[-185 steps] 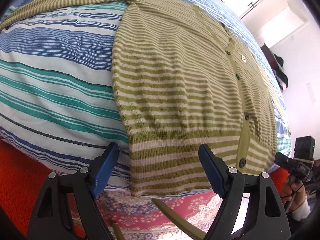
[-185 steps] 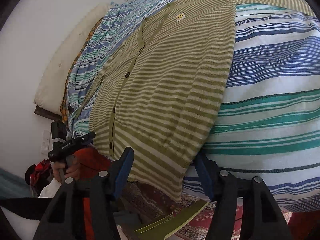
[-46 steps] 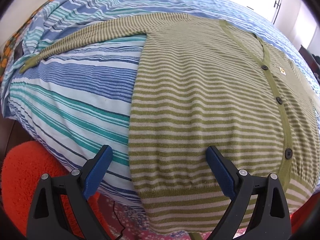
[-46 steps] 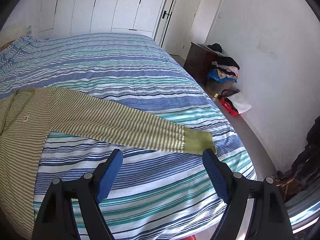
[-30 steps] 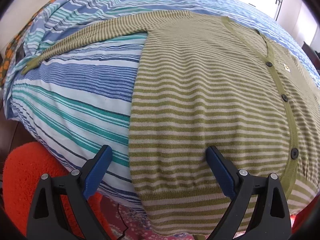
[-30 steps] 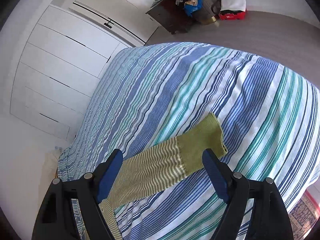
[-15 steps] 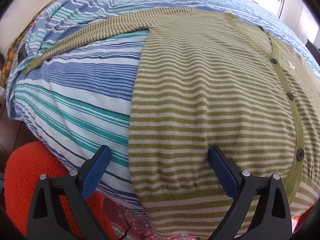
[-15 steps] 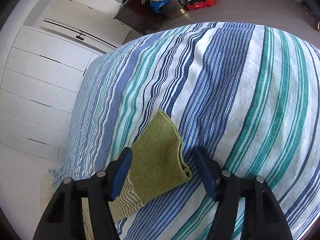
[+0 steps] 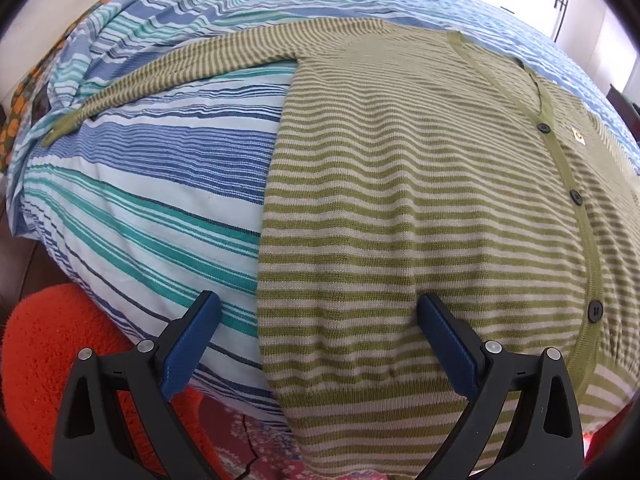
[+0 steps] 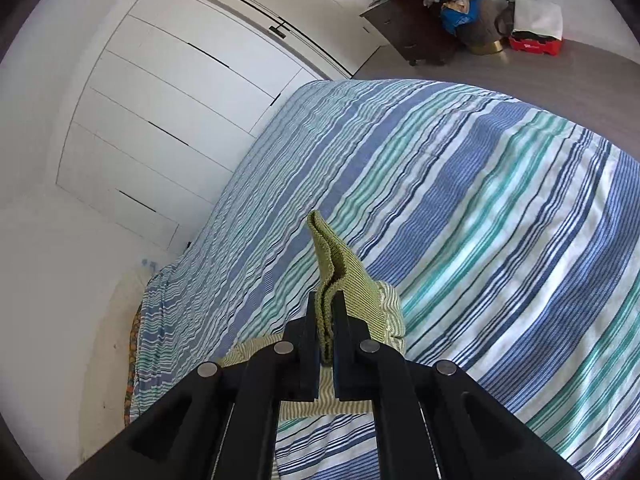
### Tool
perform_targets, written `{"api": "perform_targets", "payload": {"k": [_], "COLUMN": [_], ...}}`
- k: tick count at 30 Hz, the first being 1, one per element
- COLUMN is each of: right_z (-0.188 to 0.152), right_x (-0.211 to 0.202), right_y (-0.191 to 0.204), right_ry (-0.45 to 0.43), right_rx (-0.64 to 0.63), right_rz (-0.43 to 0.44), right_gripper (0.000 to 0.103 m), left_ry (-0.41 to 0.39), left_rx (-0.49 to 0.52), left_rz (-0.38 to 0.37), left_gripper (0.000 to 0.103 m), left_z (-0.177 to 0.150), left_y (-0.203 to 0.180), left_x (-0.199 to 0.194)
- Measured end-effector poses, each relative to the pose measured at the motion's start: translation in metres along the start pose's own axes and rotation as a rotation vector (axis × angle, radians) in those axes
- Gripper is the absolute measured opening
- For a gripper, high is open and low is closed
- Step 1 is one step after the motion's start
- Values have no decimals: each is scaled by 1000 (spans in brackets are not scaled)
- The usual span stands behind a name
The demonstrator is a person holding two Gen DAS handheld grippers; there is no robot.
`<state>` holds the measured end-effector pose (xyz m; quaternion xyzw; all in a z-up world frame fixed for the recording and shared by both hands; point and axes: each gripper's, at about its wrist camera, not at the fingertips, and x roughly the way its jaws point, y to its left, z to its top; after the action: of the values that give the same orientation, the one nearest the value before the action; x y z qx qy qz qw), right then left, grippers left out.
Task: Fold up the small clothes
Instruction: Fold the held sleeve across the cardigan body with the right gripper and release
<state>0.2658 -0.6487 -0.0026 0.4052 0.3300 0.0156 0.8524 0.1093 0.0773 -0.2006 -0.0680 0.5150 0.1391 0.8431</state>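
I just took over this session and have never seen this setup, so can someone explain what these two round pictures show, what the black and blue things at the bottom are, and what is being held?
There is no robot arm here. A person holds a pair of tongs in each hand, and each carries a fisheye camera looking forward along its two fingers, hence the round, bent pictures.

The left wrist view shows the left tongs open, their blue pads spread either side of the lower edge of a green striped cardigan. The cardigan lies flat and buttoned on a bed with a blue and teal striped cover, one sleeve stretched out to the side.

The right wrist view shows the right tongs shut on the plain green cuff of the other sleeve, lifted off the cover. Behind are white wardrobe doors and a dresser piled with clothes.
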Motion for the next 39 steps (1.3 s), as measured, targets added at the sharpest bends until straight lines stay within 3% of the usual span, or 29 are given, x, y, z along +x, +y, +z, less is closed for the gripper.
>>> {"api": "perform_targets", "payload": {"k": [8,15,20,26,33,39], "right_z": [-50,-136,-205,-267,-315,-342], "right_x": [41,123,179,247,303,318], "right_y": [191,285,315,322,325,330], "right_ry": [90,212,297,351,411,443], "right_rx": [-181,-192,-179,-162,-165,-125], "right_rz": [223,348,392,347,286,304], "right_gripper": [4,4,4,4,4,5], "left_ry": [14,21,32,40,45,48], "left_rx": [-62,-94,-102,-90,-92,-89], "left_rz": [-96,-131,-135,-133,-129,-124], "left_gripper": [98,98,98,98,98,99], "left_z": [3,2,0,3,4,4], "left_y": [14,28,34,31,31,31], "left_x": [-4,-4,-2,2,6,8]}}
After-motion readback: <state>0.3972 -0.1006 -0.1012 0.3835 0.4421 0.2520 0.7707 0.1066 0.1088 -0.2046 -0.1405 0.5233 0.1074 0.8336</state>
